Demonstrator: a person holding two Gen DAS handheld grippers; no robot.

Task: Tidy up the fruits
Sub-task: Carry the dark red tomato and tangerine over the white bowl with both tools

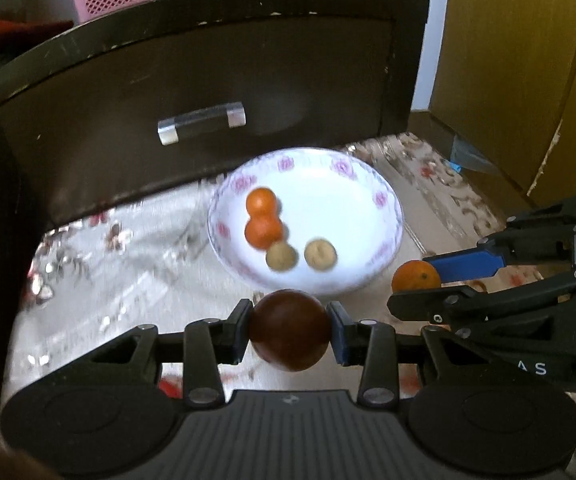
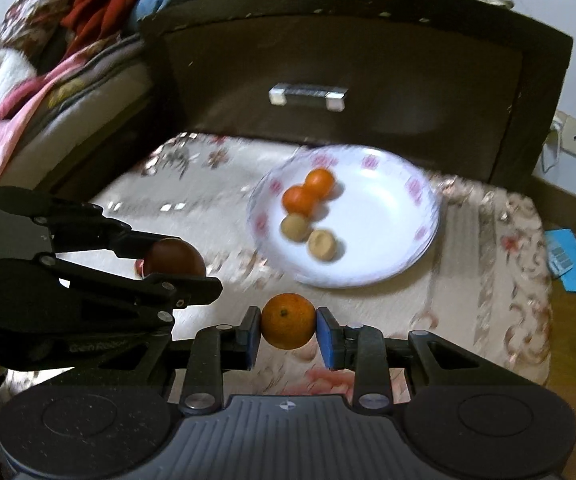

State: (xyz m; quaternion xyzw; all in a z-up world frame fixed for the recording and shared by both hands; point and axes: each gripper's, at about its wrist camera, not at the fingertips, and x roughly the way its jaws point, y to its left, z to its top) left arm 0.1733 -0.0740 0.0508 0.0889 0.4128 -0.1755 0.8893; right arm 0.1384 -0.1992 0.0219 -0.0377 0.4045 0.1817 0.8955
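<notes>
- The left gripper [image 1: 291, 330] had its jaws clamped on a dark red round fruit [image 1: 290, 330], one blue pad pressing each side.
- The right gripper [image 2: 288, 322] had its jaws narrowed onto a small orange [image 2: 288, 321], gripped from both sides.
- Both held fruits sat in front of the near edge of a white plate [image 1: 352, 200] with a pink flower pattern round its rim.
- Two more oranges [image 1: 263, 218] lay on the plate, touching one another, on its left half in the left wrist view.
- Two small tan fruits [image 2: 308, 236] lay just beside them, nearer the grippers, one touching an orange.
- The plate rested on a bench covered by a pale floral cloth [image 2: 500, 264].
- Behind the plate stood a dark brown cabinet [image 1: 215, 68] with a clear drawer handle [image 1: 201, 123].
- In the right wrist view, the left gripper came in from the left with the dark fruit between its jaws.
- Bedding in pink and red [image 2: 47, 60] lay piled at the far left.
</notes>
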